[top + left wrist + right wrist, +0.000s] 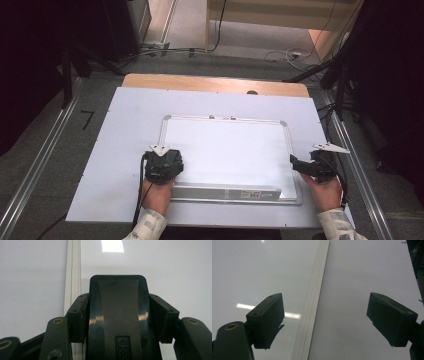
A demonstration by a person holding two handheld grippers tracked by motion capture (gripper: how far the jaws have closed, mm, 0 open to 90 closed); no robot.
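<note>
- Here we see the left gripper clenched on a black eraser, over the whiteboard near its left frame edge.
- We note the right gripper released, jaws wide astride the whiteboard's right frame edge, nothing between them.

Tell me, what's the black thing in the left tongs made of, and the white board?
The black eraser looks like hard plastic: its edges shine, while its middle strip seems grainy and dull. The whiteboard has a smooth, glossy white face that mirrors the lamps. Its frame looks like pale metal, maybe aluminium, though that's hard to tell for sure.
</note>
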